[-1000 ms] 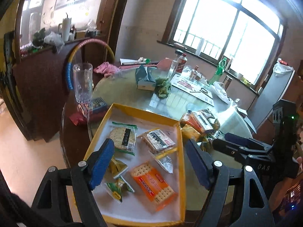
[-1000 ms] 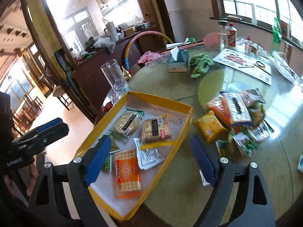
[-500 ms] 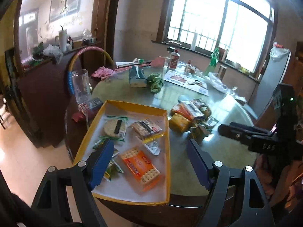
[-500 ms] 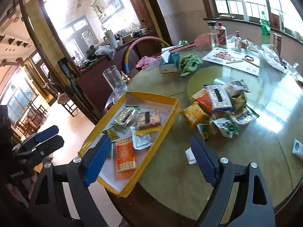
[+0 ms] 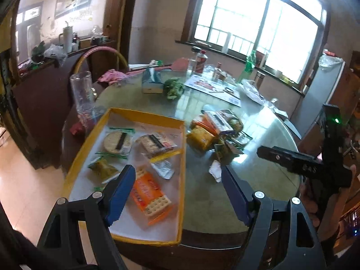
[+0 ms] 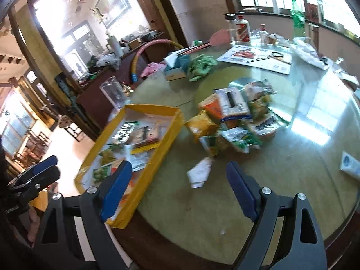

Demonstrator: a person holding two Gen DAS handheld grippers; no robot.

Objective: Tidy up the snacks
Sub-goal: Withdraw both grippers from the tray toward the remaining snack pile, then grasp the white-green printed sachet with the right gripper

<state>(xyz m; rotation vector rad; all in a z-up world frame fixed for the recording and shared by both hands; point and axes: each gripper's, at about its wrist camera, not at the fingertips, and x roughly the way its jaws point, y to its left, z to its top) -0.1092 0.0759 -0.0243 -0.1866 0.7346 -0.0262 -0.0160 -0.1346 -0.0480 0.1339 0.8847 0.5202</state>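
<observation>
A yellow tray (image 5: 144,113) (image 6: 171,132) on the round table holds several snack packets, among them an orange cracker pack (image 5: 149,193) and a round biscuit pack (image 5: 117,142). A pile of loose snack packets (image 5: 216,130) (image 6: 236,117) lies to its right. A small white sachet (image 5: 214,171) (image 6: 200,172) lies in front of the pile. My left gripper (image 5: 178,191) is open and empty above the tray's near right edge. My right gripper (image 6: 177,186) is open and empty above the table in front of the sachet.
A tall clear glass (image 5: 82,92) stands left of the tray. A tissue box (image 5: 151,83), a green cloth (image 5: 173,88), bottles (image 5: 200,61) and a printed sheet (image 5: 213,87) sit at the far side. The table edge (image 6: 202,261) is close below me.
Both grippers pulled back from the table, then moved in again; the right one has swung right toward the snack pile. Both stay open and empty.
</observation>
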